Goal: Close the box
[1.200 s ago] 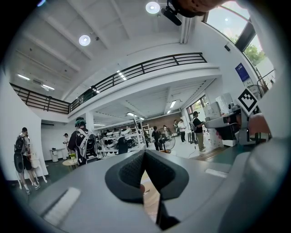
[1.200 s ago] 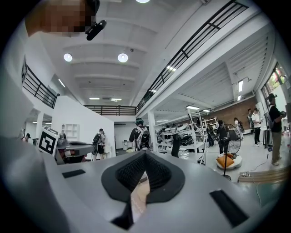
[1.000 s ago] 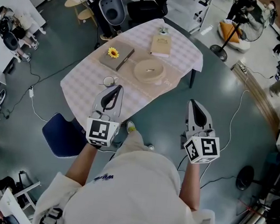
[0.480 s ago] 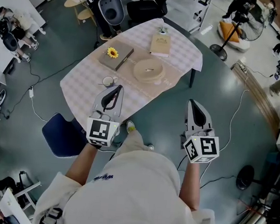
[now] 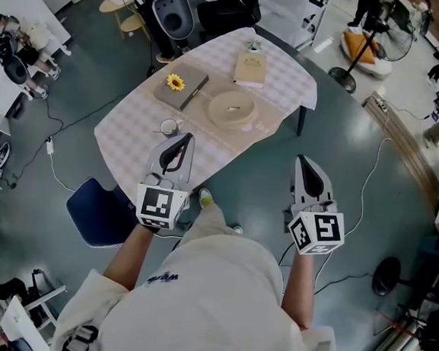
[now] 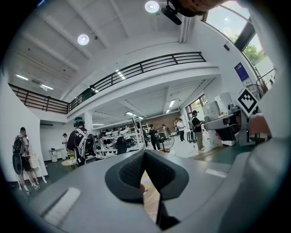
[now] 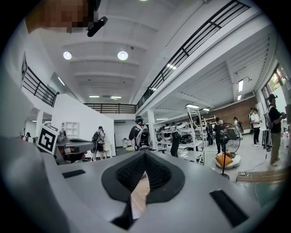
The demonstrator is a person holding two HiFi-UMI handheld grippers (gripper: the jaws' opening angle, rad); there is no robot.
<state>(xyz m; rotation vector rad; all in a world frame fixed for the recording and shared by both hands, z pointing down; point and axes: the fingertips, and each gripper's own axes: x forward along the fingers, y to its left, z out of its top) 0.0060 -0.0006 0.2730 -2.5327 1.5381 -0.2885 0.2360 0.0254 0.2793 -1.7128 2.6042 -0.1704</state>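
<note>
We look steeply down on a table (image 5: 131, 136) covered with a pale checked cloth. We stand off its near side.

The left gripper (image 5: 183, 139) hangs over the table's near edge. The right gripper (image 5: 303, 161) is just off the table's near right side, over the floor. In the left gripper view, the left gripper (image 6: 144, 153) has its jaws pressed together at the tip, with nothing between them. In the right gripper view, the right gripper (image 7: 145, 154) is likewise pressed together and empty.

The tan box (image 5: 251, 70) sits at the far end of the table, well apart from both grippers. From here we cannot tell whether its lid stands open, nor be sure it is the box meant. A round pale container (image 5: 233, 109) at the table's middle could also be it. Left of that container lies a dark flat case (image 5: 185, 91) with a sunflower (image 5: 176, 82) on it. A small cup (image 5: 170, 127) stands near the table's near edge, just beyond the left gripper.

We judge the tan box to be light and fairly stiff, probably card, so it would dent under a hard pinch. It would likely skid on the cloth if pushed from one side. The sensible hold looks to be the free edge of the lid or flap, with the other gripper steadying the box's wall. Both jaws would have to spread first.
</note>
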